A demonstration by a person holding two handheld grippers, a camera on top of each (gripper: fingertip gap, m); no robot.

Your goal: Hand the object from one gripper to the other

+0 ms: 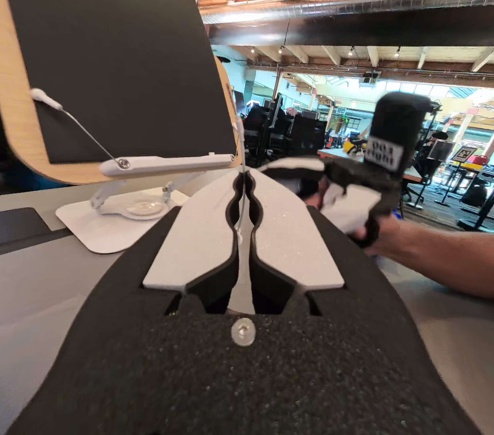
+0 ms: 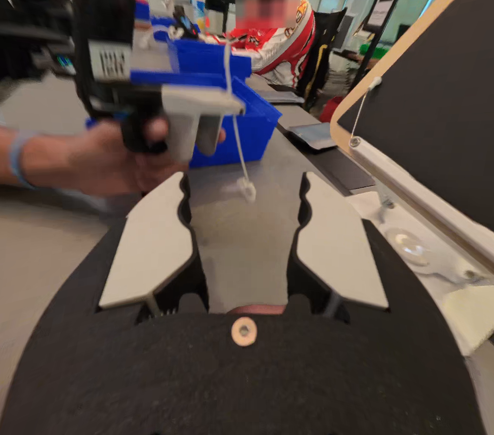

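A thin white zip tie (image 1: 242, 144) stands upright, pinched between the fingertips of my left gripper (image 1: 244, 177), which is shut on it. In the right wrist view the left gripper (image 2: 236, 106) shows at the upper left, held by a hand. The tie (image 2: 236, 133) hangs from it, and its blurred head end dangles just above and between my right fingertips. My right gripper (image 2: 244, 181) is open and empty, with its jaws wide apart under the tie. In the left wrist view the right gripper (image 1: 288, 168) shows blurred at the right, just beyond my left fingertips.
A tilted black board with a wooden rim (image 1: 112, 53) on a white stand (image 1: 107, 221) stands on the grey table (image 1: 40, 288); it also shows in the right wrist view (image 2: 427, 101). A blue bin (image 2: 240, 128) sits behind the left gripper. A dark pad (image 2: 315, 136) lies beside it. Left tips to right tips: about 5 cm.
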